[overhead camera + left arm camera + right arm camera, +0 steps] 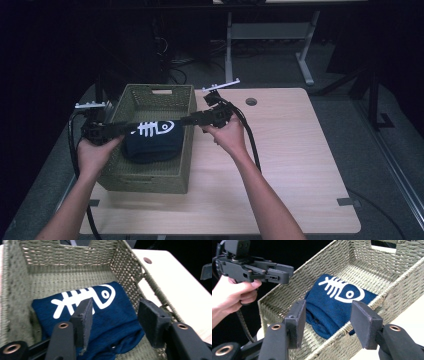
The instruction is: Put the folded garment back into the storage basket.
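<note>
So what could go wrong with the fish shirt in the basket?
Both tongs are open above the folded blue shirt, so nothing grips it yet. The left tongs could catch only the top layer, unfolding it. The right tongs hang over the basket rim and might snag the weave or nudge it.

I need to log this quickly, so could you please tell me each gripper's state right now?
Left gripper: open, holding nothing, above the folded navy cloth with a white fishbone print.
Right gripper: open, holding nothing.

No words, brands or numbers can be read; the one sign is a white fish-skeleton print on the folded navy cloth (100, 312) inside the woven basket (75, 255)
</note>
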`<move>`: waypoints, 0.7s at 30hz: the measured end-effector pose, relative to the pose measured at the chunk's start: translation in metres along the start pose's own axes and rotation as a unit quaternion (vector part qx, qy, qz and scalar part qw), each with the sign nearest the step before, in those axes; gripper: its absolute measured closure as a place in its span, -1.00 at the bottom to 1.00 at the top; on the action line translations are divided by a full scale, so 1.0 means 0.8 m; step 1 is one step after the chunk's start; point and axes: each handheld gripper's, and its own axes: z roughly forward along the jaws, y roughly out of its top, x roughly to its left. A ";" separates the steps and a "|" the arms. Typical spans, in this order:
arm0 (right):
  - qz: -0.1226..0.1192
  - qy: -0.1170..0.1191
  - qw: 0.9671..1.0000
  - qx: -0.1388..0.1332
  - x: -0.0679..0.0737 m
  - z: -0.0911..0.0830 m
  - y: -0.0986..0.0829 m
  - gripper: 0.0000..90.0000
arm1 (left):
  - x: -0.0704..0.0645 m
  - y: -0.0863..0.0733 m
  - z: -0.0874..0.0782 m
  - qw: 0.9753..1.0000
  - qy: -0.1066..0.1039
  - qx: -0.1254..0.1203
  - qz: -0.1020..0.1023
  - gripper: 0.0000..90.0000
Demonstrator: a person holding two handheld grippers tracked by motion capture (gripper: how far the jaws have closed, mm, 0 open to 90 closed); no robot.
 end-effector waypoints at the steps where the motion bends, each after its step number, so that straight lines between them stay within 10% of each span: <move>1: 0.001 0.002 1.000 -0.003 -0.001 -0.002 -0.001 0.01 | -0.003 0.000 0.001 1.000 -0.005 -0.001 0.001 -0.01; 21: 0.002 0.006 1.000 -0.029 -0.033 -0.078 -0.032 -0.10 | -0.053 0.002 0.023 0.998 -0.062 -0.023 -0.013 -0.23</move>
